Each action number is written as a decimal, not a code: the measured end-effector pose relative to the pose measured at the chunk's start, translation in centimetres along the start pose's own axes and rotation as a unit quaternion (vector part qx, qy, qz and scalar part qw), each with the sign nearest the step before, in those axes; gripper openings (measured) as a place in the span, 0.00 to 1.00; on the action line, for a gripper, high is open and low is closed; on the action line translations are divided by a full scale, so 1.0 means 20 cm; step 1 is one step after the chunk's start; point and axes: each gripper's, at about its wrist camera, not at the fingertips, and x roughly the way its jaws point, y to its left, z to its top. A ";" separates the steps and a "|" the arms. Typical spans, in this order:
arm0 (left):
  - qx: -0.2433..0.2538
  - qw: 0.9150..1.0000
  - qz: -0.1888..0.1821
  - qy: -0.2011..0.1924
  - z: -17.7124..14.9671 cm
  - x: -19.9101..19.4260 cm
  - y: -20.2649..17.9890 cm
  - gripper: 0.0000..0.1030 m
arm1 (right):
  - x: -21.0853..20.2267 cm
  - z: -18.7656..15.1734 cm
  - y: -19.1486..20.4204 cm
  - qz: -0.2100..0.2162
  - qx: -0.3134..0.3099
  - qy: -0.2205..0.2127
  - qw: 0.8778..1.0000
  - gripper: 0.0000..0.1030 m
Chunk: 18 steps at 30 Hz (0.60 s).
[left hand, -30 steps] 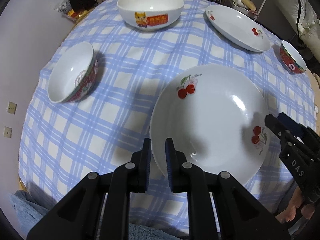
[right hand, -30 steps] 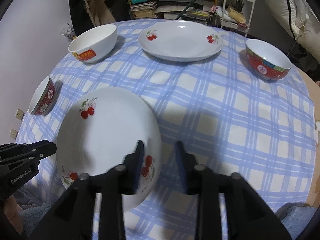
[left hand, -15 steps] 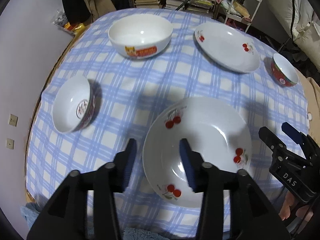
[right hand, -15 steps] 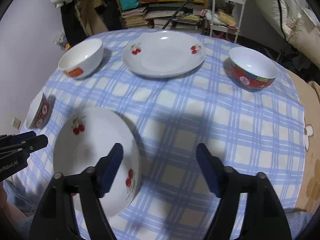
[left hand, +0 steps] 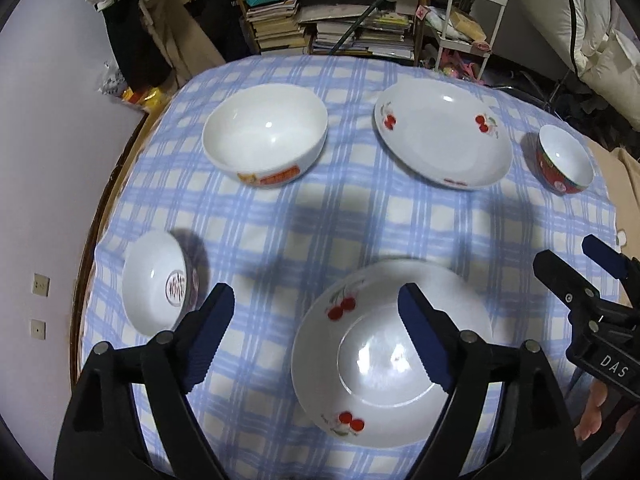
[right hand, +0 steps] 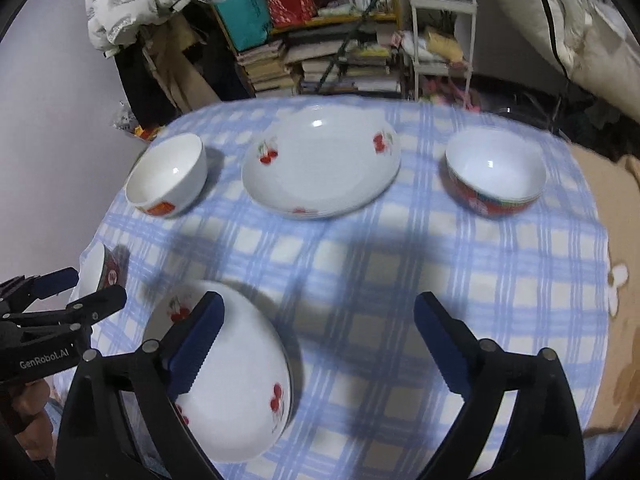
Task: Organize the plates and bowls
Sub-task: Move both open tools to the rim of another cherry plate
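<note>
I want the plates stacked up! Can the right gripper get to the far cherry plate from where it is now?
Probably yes. The right gripper is empty, its jaws opening, and only bare checked cloth lies between it and the far cherry plate. The near cherry plate sits off to one side.

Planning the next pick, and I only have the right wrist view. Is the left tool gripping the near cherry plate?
Observer: No. The left tool has its jaws opening. Between them are only the tablecloth and the left part of the near cherry plate, and nothing is pinched.
Operator: Something at my left edge is mostly hidden behind that tool. What is it?
Observer: A small bowl, red-patterned outside and white inside, with a red mark at the bottom. It is empty and sits apart from the plate.
</note>
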 end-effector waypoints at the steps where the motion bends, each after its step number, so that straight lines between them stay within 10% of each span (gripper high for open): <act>1: 0.002 1.000 -0.001 -0.002 0.02 0.00 0.00 0.81 | 0.01 0.02 0.00 -0.002 -0.003 -0.002 1.000 0.98; 18: -0.011 1.000 -0.027 0.000 0.38 0.18 -0.03 0.81 | 0.20 0.39 -0.05 -0.005 -0.042 -0.014 0.999 0.98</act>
